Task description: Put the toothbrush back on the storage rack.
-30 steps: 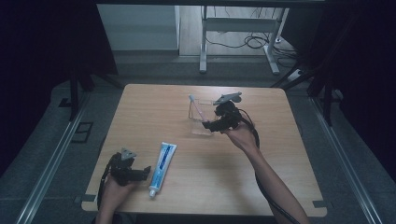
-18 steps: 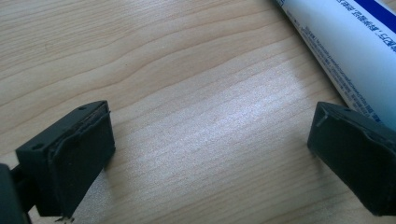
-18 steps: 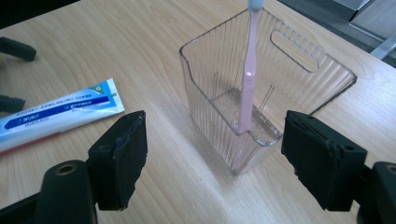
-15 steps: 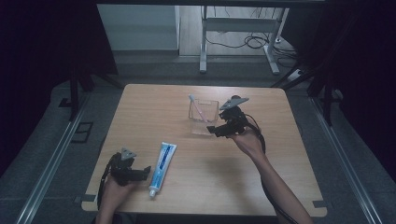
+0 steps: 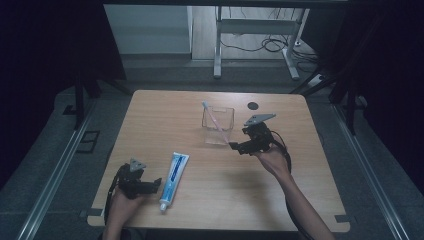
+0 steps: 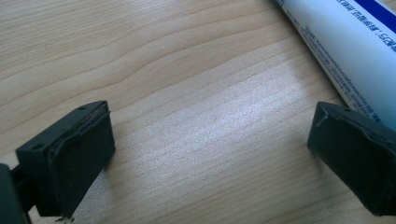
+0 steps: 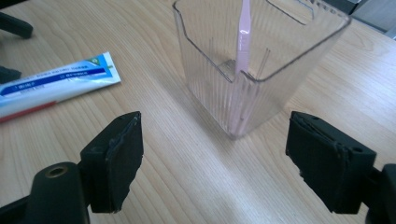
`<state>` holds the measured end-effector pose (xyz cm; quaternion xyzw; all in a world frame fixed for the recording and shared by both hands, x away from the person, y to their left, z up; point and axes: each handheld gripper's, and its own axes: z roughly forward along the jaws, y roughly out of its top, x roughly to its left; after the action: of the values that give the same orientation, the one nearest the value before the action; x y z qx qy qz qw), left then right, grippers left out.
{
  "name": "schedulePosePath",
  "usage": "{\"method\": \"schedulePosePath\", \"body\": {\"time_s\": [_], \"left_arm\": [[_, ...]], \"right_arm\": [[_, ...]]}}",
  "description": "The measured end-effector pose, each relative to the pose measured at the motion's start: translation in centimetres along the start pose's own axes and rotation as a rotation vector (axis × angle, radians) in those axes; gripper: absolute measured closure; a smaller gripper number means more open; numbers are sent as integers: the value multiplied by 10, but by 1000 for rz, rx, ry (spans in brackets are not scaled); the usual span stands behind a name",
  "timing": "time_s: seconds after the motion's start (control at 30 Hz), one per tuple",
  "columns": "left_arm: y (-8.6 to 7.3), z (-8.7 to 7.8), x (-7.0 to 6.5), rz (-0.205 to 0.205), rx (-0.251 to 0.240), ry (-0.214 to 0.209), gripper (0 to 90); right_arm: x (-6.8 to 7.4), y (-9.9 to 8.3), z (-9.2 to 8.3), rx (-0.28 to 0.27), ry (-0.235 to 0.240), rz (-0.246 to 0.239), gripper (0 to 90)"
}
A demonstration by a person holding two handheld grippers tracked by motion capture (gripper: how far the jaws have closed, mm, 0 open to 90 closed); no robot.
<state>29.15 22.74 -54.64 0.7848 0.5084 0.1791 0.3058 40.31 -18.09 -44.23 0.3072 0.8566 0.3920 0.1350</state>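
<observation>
Just right of the frame's centre in the high view, the right gripper (image 5: 234,146) sits just beside the clear ribbed plastic cup (image 5: 218,126), its jaws wide with nothing between them; they have just been opening further. A pink toothbrush (image 5: 216,121) leans inside the cup, head up toward the upper left. At lower left the left gripper (image 5: 156,183) rests on the light wooden table (image 5: 300,200), jaws spread wide and empty, just beside the white and blue toothpaste tube (image 5: 172,176) lying flat, cap toward the bottom edge
</observation>
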Motion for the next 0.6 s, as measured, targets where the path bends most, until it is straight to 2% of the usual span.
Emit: {"method": "schedulePosePath", "body": {"time_s": [0.23,0.6], "left_arm": [[0,0,0,1,1,1,6],[0,0,0,1,1,1,6]], "right_arm": [[1,-15,-6,-3,-45,-24,142],[5,-38,-13,3,-52,-18,122]]}}
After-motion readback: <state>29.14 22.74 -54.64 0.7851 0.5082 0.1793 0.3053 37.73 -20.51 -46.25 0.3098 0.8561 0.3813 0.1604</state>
